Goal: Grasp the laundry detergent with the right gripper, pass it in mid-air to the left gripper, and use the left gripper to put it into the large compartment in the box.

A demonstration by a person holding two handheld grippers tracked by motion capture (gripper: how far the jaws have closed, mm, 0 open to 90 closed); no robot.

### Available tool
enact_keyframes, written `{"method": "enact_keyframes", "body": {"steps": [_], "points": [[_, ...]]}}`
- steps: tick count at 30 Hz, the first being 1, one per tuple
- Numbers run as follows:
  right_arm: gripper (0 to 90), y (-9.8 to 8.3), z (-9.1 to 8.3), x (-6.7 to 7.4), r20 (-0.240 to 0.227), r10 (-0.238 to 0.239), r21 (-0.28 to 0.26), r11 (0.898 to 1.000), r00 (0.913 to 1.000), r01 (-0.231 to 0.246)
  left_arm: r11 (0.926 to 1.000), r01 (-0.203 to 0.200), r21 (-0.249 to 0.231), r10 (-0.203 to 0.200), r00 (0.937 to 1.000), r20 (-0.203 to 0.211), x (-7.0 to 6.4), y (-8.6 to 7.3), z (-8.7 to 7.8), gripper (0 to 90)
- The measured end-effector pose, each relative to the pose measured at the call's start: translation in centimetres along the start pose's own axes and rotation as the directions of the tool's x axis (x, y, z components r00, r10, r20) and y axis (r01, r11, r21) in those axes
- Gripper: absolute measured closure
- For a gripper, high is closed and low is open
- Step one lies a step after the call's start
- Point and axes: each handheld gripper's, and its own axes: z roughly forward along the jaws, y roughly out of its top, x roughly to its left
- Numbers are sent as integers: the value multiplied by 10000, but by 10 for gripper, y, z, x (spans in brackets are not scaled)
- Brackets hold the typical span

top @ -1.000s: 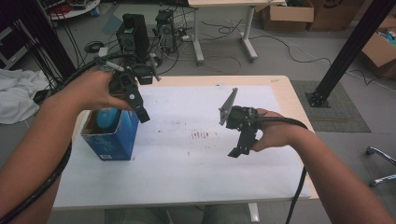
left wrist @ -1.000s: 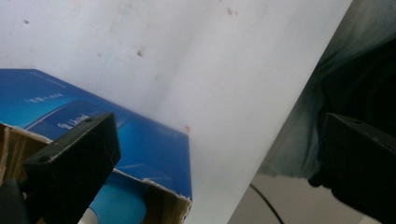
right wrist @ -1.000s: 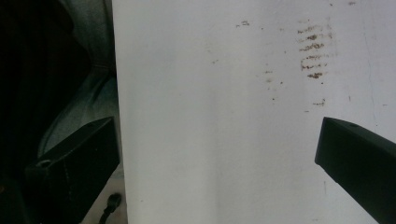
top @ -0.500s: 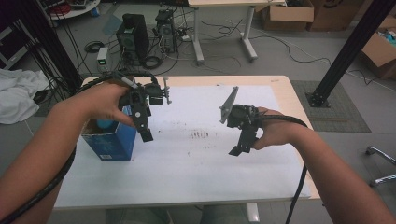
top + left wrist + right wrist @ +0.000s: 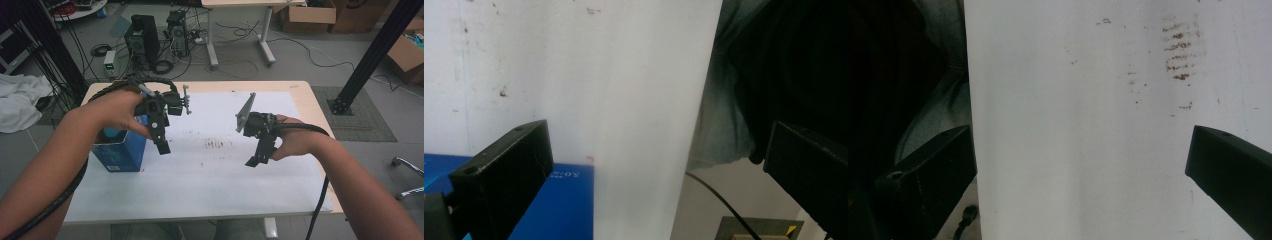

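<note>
A blue box [image 5: 120, 152] stands on the white sheet [image 5: 210, 175] at the table's left, with something light blue in its top. My left gripper [image 5: 162, 145] hangs just right of the box, jaws pointing down, a little above the sheet. In the left gripper view my left gripper [image 5: 656, 145] is open and holds nothing, and the blue box [image 5: 566, 207] lies at the lower left. My right gripper [image 5: 252, 160] is held low over the sheet at the right of centre. In the right gripper view my right gripper [image 5: 1080, 145] is open over bare sheet.
Brown smudges [image 5: 215, 145] mark the sheet's middle. The wooden table edge [image 5: 310, 100] frames the sheet. Computer towers [image 5: 145, 37] and cables lie on the floor beyond. A black post [image 5: 370, 55] stands at the right, and a white cloth [image 5: 20, 102] lies at the left.
My left gripper has moved right, from over the blue box to beside its right edge. The right gripper has stayed in place.
</note>
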Motion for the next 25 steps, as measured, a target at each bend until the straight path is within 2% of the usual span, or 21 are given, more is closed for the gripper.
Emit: {"method": "enact_keyframes", "body": {"steps": [3, 8, 17, 25], "points": [[0, 1, 0, 1, -1, -19, -10, 10000, 10000, 19, 10000, -70, -9, 70, 10000, -14, 0, 1, 0, 1], [0, 1, 1, 1, 18, -32, 1, 10000, 10000, 32, 9996, -135, -255, 138, 9998, 134, 0, 1, 0, 1], [0, 1, 1, 2, -12, -26, 2, 10000, 10000, 26, 9974, -293, -658, 299, 9995, 90, -2, 2, 1, 1], [0, 2, 2, 2, -9, -24, -4, 10000, 10000, 24, 9971, -319, -696, 317, 9995, -51, -3, 2, -2, 1]]}}
